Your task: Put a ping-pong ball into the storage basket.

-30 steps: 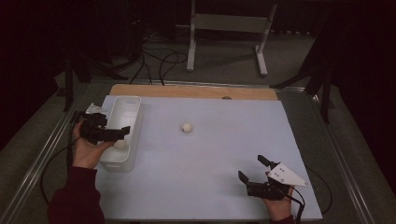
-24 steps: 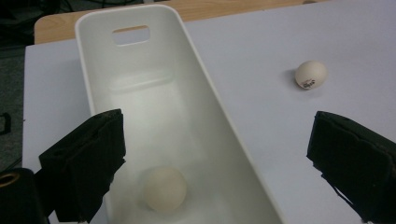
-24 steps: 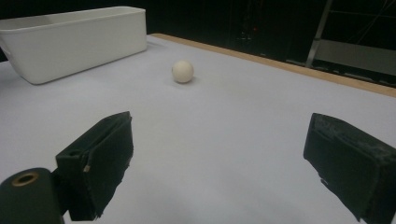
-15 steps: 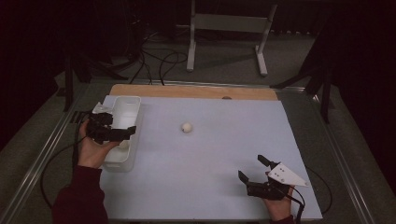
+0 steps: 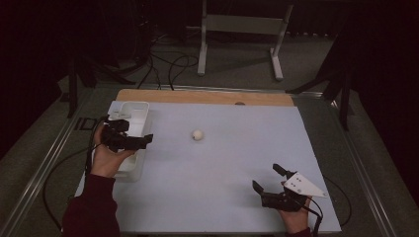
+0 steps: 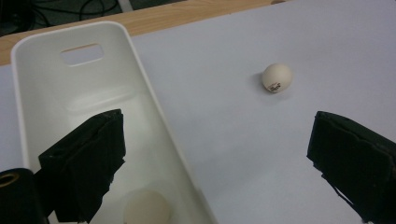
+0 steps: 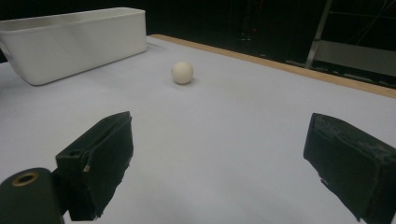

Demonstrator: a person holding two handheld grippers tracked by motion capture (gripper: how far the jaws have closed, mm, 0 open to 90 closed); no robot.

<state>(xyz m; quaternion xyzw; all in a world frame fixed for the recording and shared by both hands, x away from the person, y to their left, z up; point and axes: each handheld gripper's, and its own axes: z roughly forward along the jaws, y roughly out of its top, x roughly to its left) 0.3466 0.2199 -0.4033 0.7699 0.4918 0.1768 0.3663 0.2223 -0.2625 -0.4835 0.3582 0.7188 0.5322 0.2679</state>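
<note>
A pale egg point(image 5: 197, 134) lies loose on the blue-white mat, also seen from the left gripper view as a stamped egg point(image 6: 277, 78) and in the right gripper view as an egg point(image 7: 182, 73). A white bin point(image 5: 134, 105) stands at the mat's left edge; a second egg point(image 6: 145, 208) rests on the floor of the bin point(image 6: 56, 93). My left gripper point(image 5: 134, 134) hovers open over the bin's right wall, nothing between its jaws. At the near right, my right gripper point(image 5: 266, 177) stands open and empty, pointing toward the loose egg.
The mat point(image 5: 237, 148) lies on a wooden board whose far edge point(image 5: 207, 97) shows. Beyond it are a metal stand point(image 5: 239, 29) and floor cables. In the right gripper view the bin point(image 7: 70, 37) sits far left.
My left gripper has shifted right across the bin toward its right wall. The right gripper and the loose egg have not moved.
</note>
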